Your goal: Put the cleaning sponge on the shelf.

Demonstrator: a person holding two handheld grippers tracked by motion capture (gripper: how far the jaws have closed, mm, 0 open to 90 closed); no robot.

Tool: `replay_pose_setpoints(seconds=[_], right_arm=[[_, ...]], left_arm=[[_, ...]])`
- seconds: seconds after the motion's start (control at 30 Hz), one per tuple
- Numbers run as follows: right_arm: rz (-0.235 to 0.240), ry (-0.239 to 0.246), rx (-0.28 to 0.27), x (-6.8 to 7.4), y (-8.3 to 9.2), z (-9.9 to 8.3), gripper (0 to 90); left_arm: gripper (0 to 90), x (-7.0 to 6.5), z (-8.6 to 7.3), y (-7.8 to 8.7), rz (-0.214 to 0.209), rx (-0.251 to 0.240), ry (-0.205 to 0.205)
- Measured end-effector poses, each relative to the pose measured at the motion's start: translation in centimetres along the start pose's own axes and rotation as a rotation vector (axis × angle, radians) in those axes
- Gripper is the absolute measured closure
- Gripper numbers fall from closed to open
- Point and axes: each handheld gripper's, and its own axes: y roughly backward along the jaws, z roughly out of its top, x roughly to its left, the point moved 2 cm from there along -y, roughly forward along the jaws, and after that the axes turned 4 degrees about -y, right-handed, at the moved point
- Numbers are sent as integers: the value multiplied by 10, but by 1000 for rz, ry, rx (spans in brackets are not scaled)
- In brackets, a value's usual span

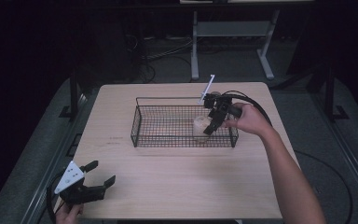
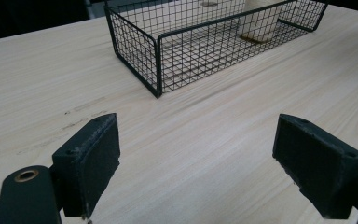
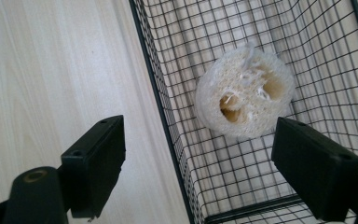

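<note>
Your left gripper [image 1: 98, 175] sits nearest, at the near left corner of the surface [image 1: 182, 186], its jaws spread wide with nothing between them; in the left gripper view those jaws frame bare wood, with the basket [image 2: 158, 60] well ahead. Your right gripper [image 1: 214, 122] hangs over the basket's [image 1: 140, 122] right end, tilted down into it, jaws wide apart and holding nothing. Between and just beyond those jaws in the right gripper view stands the loofah [image 3: 244, 93], a pale, fibrous round piece with holes through its top, upright on the wire floor and apart from both pads. One jaw there hangs over the wood outside the basket [image 3: 168, 135], the other over the mesh inside, with the wire wall running between them. From the high view the loofah [image 1: 199, 128] stands in the right part of the basket, near the front wall, just beside your right gripper's tips. The basket lies mid-surface, long side toward you.
</note>
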Motion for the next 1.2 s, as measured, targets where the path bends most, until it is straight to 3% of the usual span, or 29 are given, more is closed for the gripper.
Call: replay_pose_setpoints(seconds=[0.33, 0.63, 1.2], right_arm=[[-15, 3, -12, 8, 6, -10, 170], [-23, 28, -15, 29, 17, -22, 170], [-10, 24, -2, 43, 7, -50, 170]], left_arm=[[141, -1, 0, 0, 0, -3, -1], [141, -2, 0, 0, -4, -1, -5], [140, -2, 0, 1, 2, 1, -6]])
